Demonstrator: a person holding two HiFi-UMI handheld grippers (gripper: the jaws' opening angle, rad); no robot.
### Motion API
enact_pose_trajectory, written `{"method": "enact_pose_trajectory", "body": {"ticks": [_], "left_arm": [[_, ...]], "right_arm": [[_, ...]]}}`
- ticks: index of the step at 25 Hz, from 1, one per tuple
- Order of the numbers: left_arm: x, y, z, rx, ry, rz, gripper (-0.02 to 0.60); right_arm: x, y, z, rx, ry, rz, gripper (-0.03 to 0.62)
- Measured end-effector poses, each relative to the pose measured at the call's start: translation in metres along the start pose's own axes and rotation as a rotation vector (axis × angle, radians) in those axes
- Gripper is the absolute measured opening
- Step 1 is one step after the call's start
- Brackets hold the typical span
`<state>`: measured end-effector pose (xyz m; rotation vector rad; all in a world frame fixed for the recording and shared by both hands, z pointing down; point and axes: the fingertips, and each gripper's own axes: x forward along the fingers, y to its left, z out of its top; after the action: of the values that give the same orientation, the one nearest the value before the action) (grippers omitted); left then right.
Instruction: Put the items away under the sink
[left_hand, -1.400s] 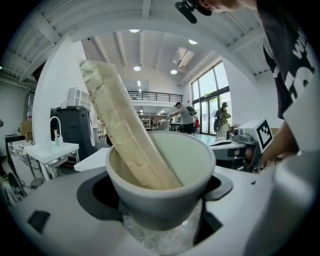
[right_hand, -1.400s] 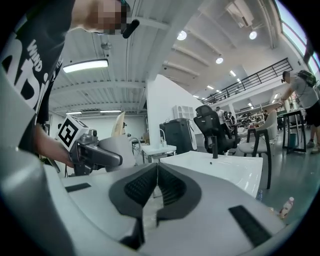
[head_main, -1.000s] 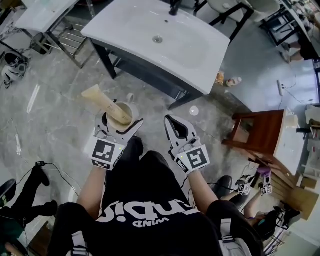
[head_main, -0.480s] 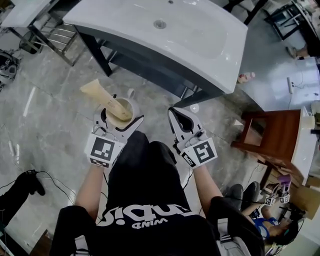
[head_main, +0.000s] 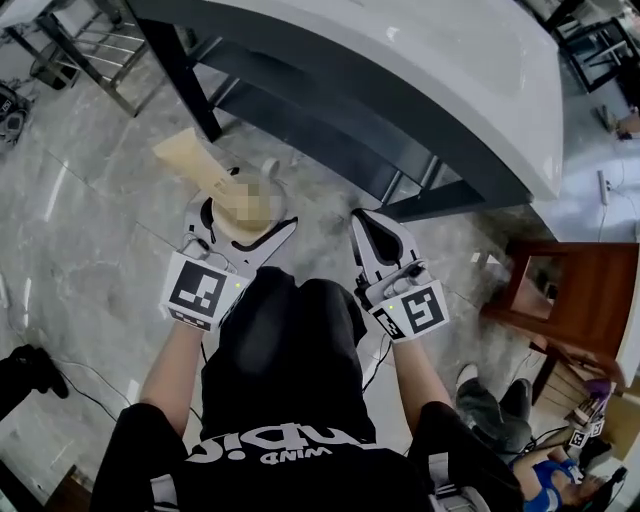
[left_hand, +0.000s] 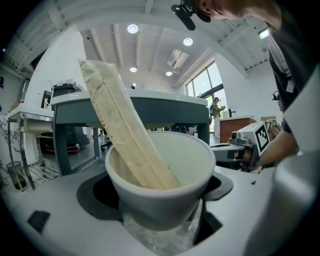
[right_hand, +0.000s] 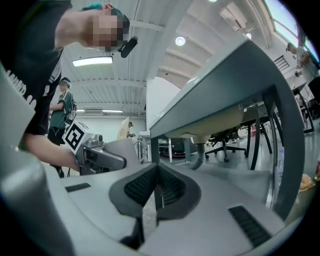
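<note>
My left gripper is shut on a white cup, its jaws pressed against the cup's sides. A cream tube leans in the cup and sticks up to the left, also seen as the tube in the head view. My right gripper is shut with nothing between its jaws, level with the left one. Both point at the dark frame under the white sink, whose shelf rails lie just ahead. In the right gripper view the sink's underside and drain pipe show ahead.
A dark sink leg stands left of the cup. A brown wooden stool is at the right. A metal rack stands at the far left on the grey marble floor. Another person crouches at the lower right.
The head view has come closer to the sink, which now fills the top. Both grippers have moved forward toward the frame under it, the cup still held.
</note>
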<state>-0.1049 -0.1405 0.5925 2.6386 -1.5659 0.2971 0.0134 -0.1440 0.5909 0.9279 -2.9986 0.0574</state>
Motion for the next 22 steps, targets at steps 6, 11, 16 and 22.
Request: {"method": "enact_pose_trajectory", "body": {"ticks": [6,11,16,22], "left_arm": [[0.022,-0.004,-0.046,0.005,-0.006,0.013,0.453],[0.041,-0.005,-0.06,0.051,-0.031,0.019,0.453],[0.053,-0.01,-0.063,0.069,-0.036,-0.002,0.453],[0.059,-0.013,-0.062,0.108,-0.02,-0.013,0.453]], "right_arm": [[-0.004,-0.017,-0.039,-0.037,-0.04,-0.025,0.018],[-0.013,-0.041,-0.05,-0.077,-0.081,-0.078,0.018],[-0.021,-0.046,-0.055,-0.068,-0.095,-0.11,0.018],[-0.022,-0.039,-0.057,-0.083,-0.063,-0.106,0.018]]}}
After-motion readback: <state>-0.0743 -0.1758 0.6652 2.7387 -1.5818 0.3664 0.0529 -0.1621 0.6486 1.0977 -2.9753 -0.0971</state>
